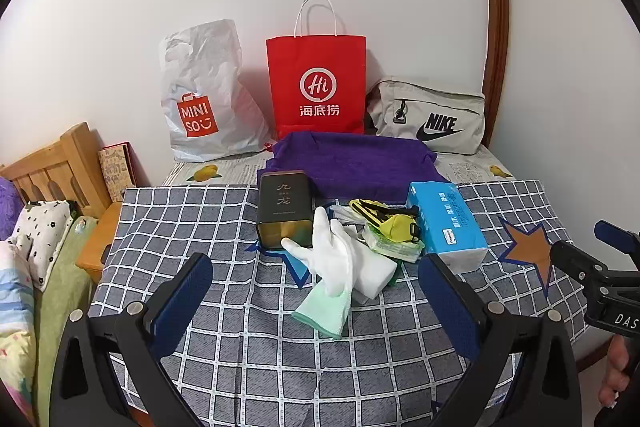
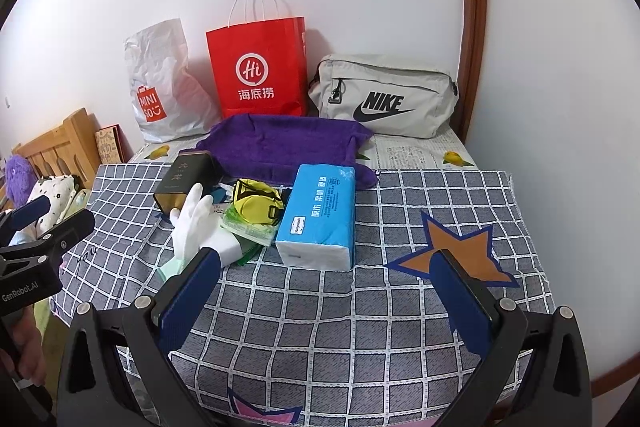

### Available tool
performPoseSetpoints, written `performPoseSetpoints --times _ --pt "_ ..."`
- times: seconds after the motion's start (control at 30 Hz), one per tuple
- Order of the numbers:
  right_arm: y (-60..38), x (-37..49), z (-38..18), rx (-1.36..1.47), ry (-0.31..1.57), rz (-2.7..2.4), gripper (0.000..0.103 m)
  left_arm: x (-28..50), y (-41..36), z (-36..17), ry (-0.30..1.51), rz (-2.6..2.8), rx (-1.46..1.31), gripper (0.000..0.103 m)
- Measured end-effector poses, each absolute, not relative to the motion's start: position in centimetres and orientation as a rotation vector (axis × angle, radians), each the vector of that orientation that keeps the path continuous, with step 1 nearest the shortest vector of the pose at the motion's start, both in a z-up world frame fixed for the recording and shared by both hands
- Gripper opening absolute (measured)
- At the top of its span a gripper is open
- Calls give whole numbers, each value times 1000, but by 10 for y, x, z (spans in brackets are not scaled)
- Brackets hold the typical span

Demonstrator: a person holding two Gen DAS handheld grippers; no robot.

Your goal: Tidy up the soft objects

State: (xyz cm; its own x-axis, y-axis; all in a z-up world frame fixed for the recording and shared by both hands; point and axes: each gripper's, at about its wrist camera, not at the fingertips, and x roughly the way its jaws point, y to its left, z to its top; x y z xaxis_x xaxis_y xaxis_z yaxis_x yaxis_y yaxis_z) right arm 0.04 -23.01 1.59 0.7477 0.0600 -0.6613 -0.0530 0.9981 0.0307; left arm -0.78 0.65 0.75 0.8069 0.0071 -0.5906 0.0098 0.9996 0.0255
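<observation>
A white glove with a green cuff lies on the checked cloth over a white sponge block. Behind it are a yellow pouch, a green wipes pack, a blue tissue pack and a folded purple towel. My left gripper is open and empty, just short of the glove. My right gripper is open and empty, in front of the tissue pack.
A dark tin box stands left of the pile. A white MINISO bag, a red paper bag and a grey NIKE pouch line the wall. A wooden bed is at left.
</observation>
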Motion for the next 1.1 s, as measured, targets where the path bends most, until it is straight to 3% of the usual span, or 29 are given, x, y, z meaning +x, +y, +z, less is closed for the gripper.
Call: performPoseSetpoints --times 1.1 --pt "-224 2 16 0 729 61 103 -10 4 6 629 7 38 103"
